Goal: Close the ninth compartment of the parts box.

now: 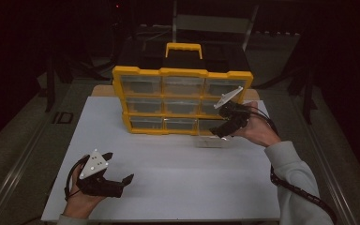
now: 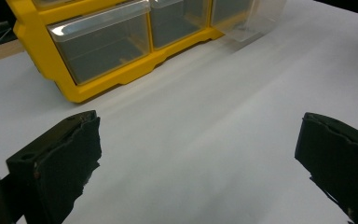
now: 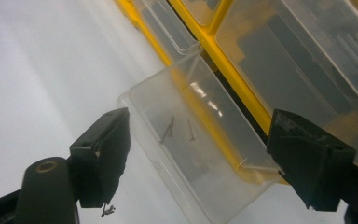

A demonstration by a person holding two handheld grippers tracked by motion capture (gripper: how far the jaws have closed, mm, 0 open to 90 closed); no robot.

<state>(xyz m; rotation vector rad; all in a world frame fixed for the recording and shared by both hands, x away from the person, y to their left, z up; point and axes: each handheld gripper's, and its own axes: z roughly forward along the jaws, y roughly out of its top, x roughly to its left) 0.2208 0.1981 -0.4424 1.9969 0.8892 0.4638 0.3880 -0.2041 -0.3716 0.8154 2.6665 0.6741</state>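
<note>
Holding the right claw [image 1: 228, 123] with its jaws spread wide, we are gripping nothing with it; we are hovering it right at the lower right corner of the yellow organizer [image 1: 183, 73]. Just ahead of this claw, between its open jaws in the right gripper view, the clear drawer [image 3: 191, 154] is sitting pulled out of its slot onto the white counter [image 1: 178, 159], and two small screws [image 3: 177, 129] are lying on its bottom. Beyond the drawer, the other drawers are sitting closed in their yellow frame, and a yellow handle [image 1: 183, 48] is rising from the dark case behind it.

Well apart from that, we are resting the left claw [image 1: 120, 167] low over the counter, its jaws also wide open and empty. Ahead of this claw and to one side, in the left gripper view, the organizer's bottom row [image 2: 121, 42] is showing, with the pulled-out drawer farther off past it.
</note>
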